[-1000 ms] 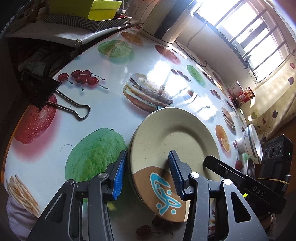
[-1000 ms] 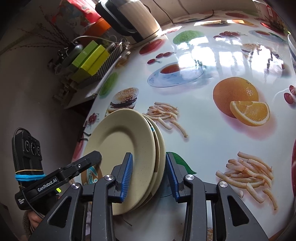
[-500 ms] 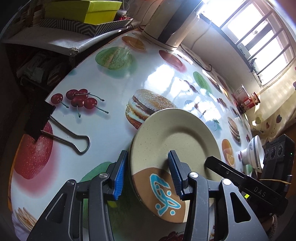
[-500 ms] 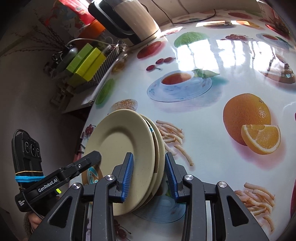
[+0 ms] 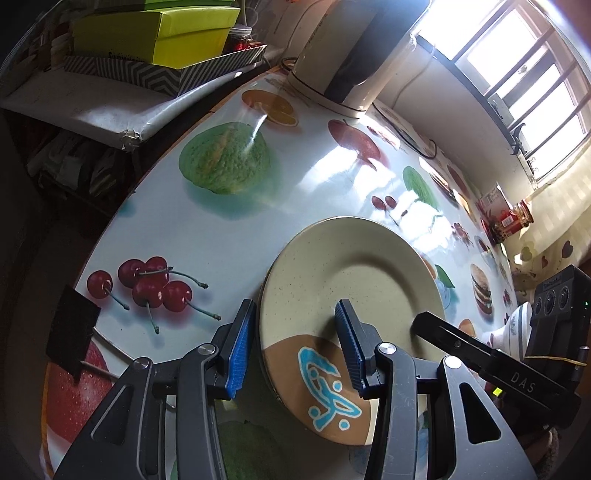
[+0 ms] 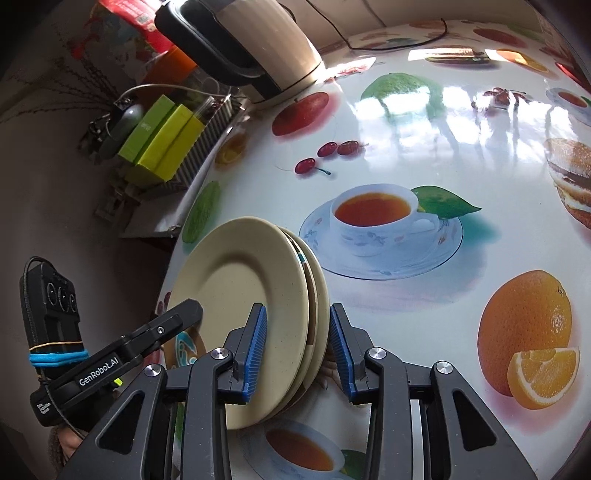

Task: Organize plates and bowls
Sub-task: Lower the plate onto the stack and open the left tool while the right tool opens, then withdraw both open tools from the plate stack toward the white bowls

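Observation:
A stack of cream plates (image 5: 351, 280) with a brown patch and blue drawing is held between both grippers, lifted above the printed tablecloth. My left gripper (image 5: 293, 349) is shut on the near rim of the stack. My right gripper (image 6: 297, 352) is shut on the opposite rim; there the stack (image 6: 251, 295) shows as three plates edge-on. A white bowl (image 5: 511, 328) with dark stripes stands at the far right, partly hidden behind the other gripper's body.
A cream electric kettle (image 6: 255, 48) with its cord stands at the table's far end. Yellow-green boxes (image 5: 159, 33) lie on a side shelf beyond the table edge. A black binder clip (image 5: 72, 332) lies at the left. A red-labelled jar (image 5: 511, 221) stands near the window.
Both grippers have carried the plate stack across the table toward the kettle end; the printed burger, fries and orange have slid back in view. The grip is unchanged.

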Available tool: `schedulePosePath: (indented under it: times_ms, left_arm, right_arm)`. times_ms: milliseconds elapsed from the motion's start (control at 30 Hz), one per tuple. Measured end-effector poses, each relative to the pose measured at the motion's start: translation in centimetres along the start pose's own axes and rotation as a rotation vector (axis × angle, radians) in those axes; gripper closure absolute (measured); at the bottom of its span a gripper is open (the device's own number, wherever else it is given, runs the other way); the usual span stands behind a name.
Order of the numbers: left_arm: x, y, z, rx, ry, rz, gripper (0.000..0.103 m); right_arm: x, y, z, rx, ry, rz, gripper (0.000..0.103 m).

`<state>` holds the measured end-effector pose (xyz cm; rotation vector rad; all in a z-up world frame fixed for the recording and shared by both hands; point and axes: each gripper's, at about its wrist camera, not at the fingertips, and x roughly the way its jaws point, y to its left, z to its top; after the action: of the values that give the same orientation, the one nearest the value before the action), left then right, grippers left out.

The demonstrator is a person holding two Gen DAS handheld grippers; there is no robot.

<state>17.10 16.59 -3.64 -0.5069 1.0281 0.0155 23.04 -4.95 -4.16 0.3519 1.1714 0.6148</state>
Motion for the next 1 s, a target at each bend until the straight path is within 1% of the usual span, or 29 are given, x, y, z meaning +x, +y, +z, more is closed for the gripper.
schedulePosePath:
  times_ms: [267, 500, 667, 833, 900, 1000]
  left_arm:
    - [1.0, -0.3, 2.1, 0.009, -0.002, 0.015, 0.058]
    - [1.4, -0.7, 2.9, 0.023, -0.004, 0.024, 0.058]
    - [1.3, -0.7, 2.8, 0.015, -0.004, 0.027, 0.058]
    - [0.7, -0.7, 2.5, 0.02, -0.012, 0.037, 0.058]
    - [0.2, -0.7, 2.3, 0.016, -0.024, 0.042, 0.058]
    - [-0.9, -1.0, 2.0, 0.029, -0.05, 0.065, 0.058]
  right_arm:
    - [1.1, 0.2, 2.5, -0.006, -0.002, -0.004, 0.069]
    - [1.6, -0.1, 3.8, -0.007, -0.007, -0.008, 0.069]
    - [1.6, -0.1, 3.9, -0.002, -0.013, -0.008, 0.069]
    - [1.2, -0.1, 3.9, -0.004, -0.021, -0.026, 0.069]
    - [0.9, -0.1, 3.7, -0.008, -0.026, -0.033, 0.068]
    - [0.2, -0.1, 3.3, -0.012, -0.041, -0.063, 0.065]
